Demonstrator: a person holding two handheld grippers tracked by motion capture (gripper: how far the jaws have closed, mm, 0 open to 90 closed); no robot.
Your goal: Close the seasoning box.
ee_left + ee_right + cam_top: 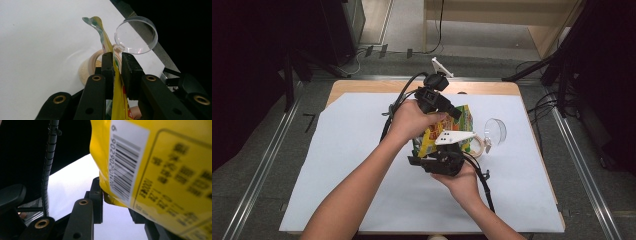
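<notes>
Yellow foil snack bag (447,131), printed in green and red, held above the white paper sheet (362,165) that covers the wooden tabletop (362,86), between the two hand-held grippers near the sheet's middle. Left gripper (115,65): fingers (107,72) drawn nearly together, pinching a thin edge of the bag, which passes upright between the pads and ends in a crumpled tip above them. In the high view this gripper (451,111) comes in from the far side of the bag, gripped by the left hand (412,119). Right gripper (117,197): fingers (96,195) set somewhat wider, at the lower corner of the bag just below its white barcode label (126,162); the left-hand finger lies against the bag's edge, while the opposite finger is largely hidden behind the bag, so whether both pads press on it cannot be told. In the high view this gripper (437,161) sits at the near side of the bag, carried by the right hand (462,184), with its grey three-cornered plate (454,137) on top. Beyond the bag, resting on the paper: a clear round plastic lid (136,35) and, just beside it, a roll of beige tape (93,66); both lie to the right of the bag in the high view.
</notes>
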